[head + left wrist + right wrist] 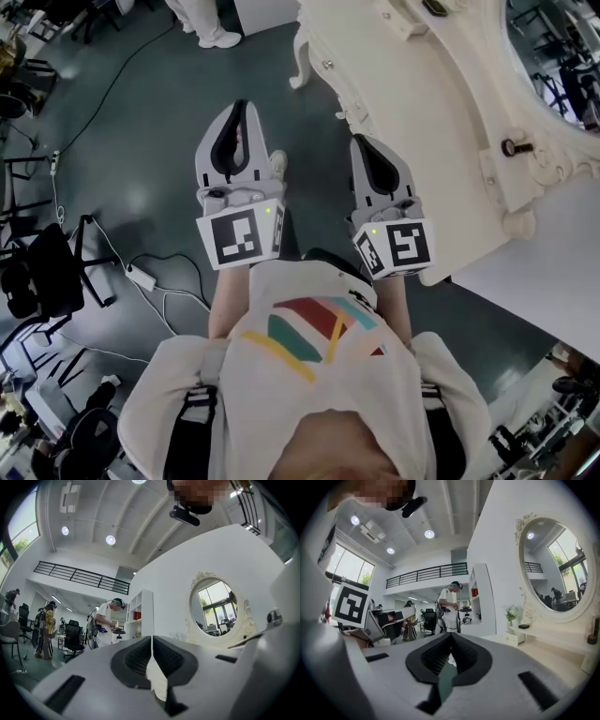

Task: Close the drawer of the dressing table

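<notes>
Dressing table (403, 84) at upper right of head view, drawer not told apart on its front. Right gripper (361, 141) near that front, left gripper (240, 108) farther out over dark floor (141, 141). Both sets of jaws together, holding nothing.

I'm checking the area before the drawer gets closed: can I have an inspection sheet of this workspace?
Surface: dressing table top, cream, largely bare.
Job's things: drawer not clearly seen; open or shut cannot be told.
Clutter: small dark item by the mirror.
Tools: left tool and right tool both shut, nothing between.
Cables: white cables and a power strip on the floor.
Surroundings: office chairs, another person standing.
</notes>
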`<state>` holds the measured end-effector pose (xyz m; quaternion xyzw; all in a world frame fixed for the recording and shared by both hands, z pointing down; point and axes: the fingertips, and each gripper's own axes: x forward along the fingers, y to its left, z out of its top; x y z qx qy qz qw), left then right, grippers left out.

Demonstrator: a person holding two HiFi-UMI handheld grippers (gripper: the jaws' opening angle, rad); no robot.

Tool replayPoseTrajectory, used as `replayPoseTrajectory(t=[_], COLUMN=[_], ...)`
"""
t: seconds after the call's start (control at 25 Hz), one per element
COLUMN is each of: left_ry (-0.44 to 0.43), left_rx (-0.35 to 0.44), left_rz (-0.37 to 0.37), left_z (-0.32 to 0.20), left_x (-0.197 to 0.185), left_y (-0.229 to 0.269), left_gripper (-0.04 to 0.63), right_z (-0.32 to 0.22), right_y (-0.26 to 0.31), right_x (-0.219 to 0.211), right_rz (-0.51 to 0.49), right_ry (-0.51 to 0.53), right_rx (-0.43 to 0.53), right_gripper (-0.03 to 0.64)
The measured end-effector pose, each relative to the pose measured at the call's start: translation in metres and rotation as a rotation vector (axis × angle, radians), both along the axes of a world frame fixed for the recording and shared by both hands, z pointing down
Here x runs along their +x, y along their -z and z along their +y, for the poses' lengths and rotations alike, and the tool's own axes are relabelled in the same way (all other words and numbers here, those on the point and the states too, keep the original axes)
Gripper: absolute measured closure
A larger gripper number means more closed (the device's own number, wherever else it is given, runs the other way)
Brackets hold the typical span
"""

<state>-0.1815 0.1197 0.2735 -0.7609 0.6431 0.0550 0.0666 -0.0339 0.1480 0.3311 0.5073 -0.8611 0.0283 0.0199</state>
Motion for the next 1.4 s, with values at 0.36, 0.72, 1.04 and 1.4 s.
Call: replayPoseTrajectory(t=[0.36, 0.72, 1.04, 1.4], left_ry=[-0.023, -0.085, -0.211, -0.347], left_rx=[-0.074, -0.08, -0.06, -0.124], left_rz=[-0.054, -0.077, -0.027, -0.013], left_z=[-0.113, -0.239, -0.338, -0.373], left_x=[-0.017, -0.036, -0.028, 0.021], left_y=[-0.001, 0.018, 0.027, 0.012], left_gripper=[0.583, 0.583, 0.583, 0.583], right_z=[-0.107, -0.231, -0.313, -0.341], right_y=[-0.007, 0.013, 0.017, 0.008], right_x=[-0.008, -0.014, -0.022, 0.001], right_rz=[0.0, 0.034, 0.036, 0.089], right_ry=[-0.066, -0.166, -0.229, -0.325], right_rx=[-0.126, -0.157, -0.161, -0.219], right_gripper=[0.618, 0.618, 0.618, 0.618])
